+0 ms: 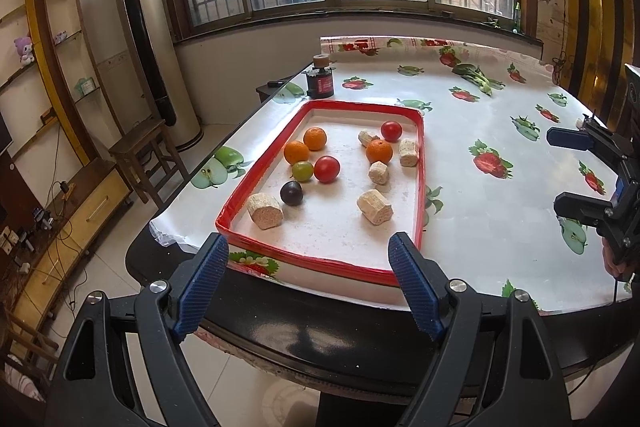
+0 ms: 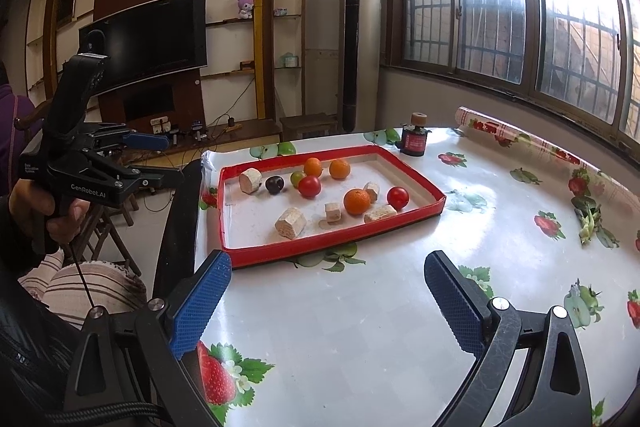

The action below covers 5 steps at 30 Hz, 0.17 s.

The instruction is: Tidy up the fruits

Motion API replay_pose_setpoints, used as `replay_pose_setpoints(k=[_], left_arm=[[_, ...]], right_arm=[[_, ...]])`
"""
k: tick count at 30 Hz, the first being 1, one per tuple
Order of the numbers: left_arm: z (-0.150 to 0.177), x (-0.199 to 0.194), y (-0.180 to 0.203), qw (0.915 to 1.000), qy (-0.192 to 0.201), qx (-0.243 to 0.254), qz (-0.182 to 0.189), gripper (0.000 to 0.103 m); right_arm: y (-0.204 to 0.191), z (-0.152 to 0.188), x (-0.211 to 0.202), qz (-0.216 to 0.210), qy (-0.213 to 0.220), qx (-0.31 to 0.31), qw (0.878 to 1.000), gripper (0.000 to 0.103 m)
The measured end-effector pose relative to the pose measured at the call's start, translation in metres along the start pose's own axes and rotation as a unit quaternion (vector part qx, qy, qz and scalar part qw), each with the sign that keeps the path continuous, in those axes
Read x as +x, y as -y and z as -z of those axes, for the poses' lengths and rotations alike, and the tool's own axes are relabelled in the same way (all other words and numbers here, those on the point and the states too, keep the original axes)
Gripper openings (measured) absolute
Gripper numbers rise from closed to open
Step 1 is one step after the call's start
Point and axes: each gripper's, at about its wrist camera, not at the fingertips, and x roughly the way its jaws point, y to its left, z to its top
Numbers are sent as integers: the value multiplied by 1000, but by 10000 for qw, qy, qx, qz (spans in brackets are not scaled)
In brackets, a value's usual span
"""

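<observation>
A red-rimmed white tray [image 1: 320, 103] [image 2: 332, 247] lies on the table. In it are three oranges [image 1: 315, 138] [image 2: 357, 201], two red tomatoes [image 1: 327, 169] [image 2: 309, 186], a green grape [image 1: 302, 171], a dark plum [image 1: 291, 193] [image 2: 275, 184] and several beige cork-like chunks [image 1: 375, 206] [image 2: 290, 223]. My left gripper [image 1: 308, 271] is open and empty, just before the tray's near rim at the table edge; it also shows in the right wrist view [image 2: 156, 159]. My right gripper [image 2: 328, 303] is open and empty above the tablecloth, right of the tray; it also shows in the left wrist view [image 1: 560, 171].
The table carries a fruit-print cloth [image 1: 500, 131] [image 2: 480, 227]. A black and red cylinder [image 1: 320, 81] [image 2: 414, 141] stands behind the tray. A leafy green vegetable [image 1: 478, 77] [image 2: 590, 219] lies at the far side. A wooden stool [image 1: 140, 147] stands left of the table.
</observation>
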Motion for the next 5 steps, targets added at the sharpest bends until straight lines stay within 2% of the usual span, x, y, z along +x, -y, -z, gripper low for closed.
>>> replay_pose_setpoints(k=[5], left_arm=[[-2,4,4,9999,-95,-42,102,82]], right_arm=[[2,2,0,169,-156,41,9997,98]])
